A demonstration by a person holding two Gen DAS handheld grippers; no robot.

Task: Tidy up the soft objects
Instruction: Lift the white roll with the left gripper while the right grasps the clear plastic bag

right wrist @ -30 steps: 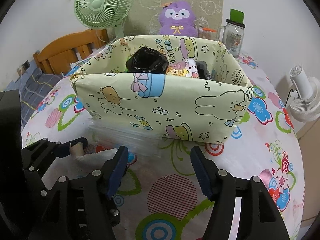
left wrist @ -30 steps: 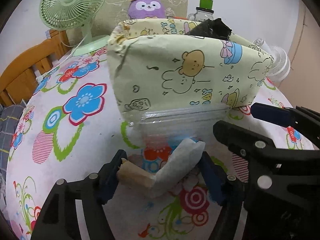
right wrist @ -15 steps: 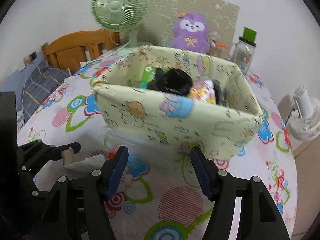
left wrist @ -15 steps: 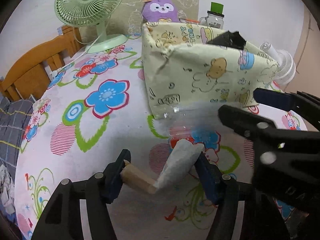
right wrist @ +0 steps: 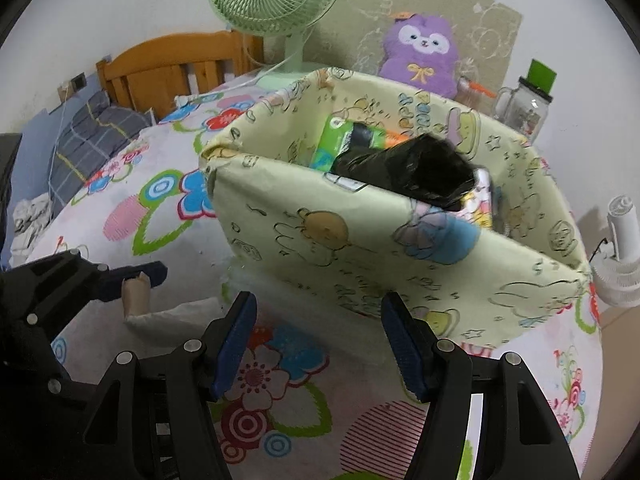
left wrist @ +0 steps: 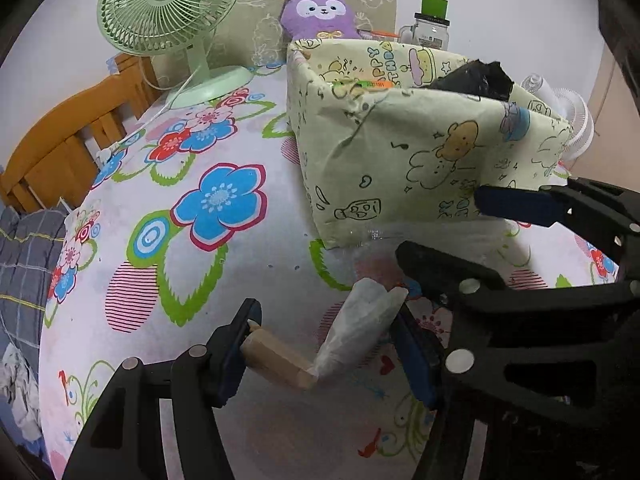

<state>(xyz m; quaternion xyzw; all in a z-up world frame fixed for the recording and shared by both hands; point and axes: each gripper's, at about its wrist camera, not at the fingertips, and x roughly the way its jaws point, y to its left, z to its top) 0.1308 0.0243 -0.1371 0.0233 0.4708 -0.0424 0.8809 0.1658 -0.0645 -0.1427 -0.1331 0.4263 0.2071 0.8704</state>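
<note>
Flowery tablecloth (left wrist: pixel 168 248), green fan (left wrist: pixel 168 4) and wooden headboard (right wrist: pixel 168 68) behind. Left gripper (left wrist: pixel 324 344) clamps a near-empty roll (left wrist: pixel 320 344); right gripper (right wrist: pixel 318 340) gapes, nothing inside, facing the box (right wrist: pixel 360 248).

Both wrist views toward box (left wrist: pixel 420 152)

left gripper (left wrist: pixel 326 340): angled down at table, jaws part-way apart, pads pressing both ends of a roll, left pad on its bare end, right pad on its wrapped end | right gripper (right wrist: pixel 318 338): angled down, just right of left gripper, jaws apart, nothing between pads, not touching anything
</note>
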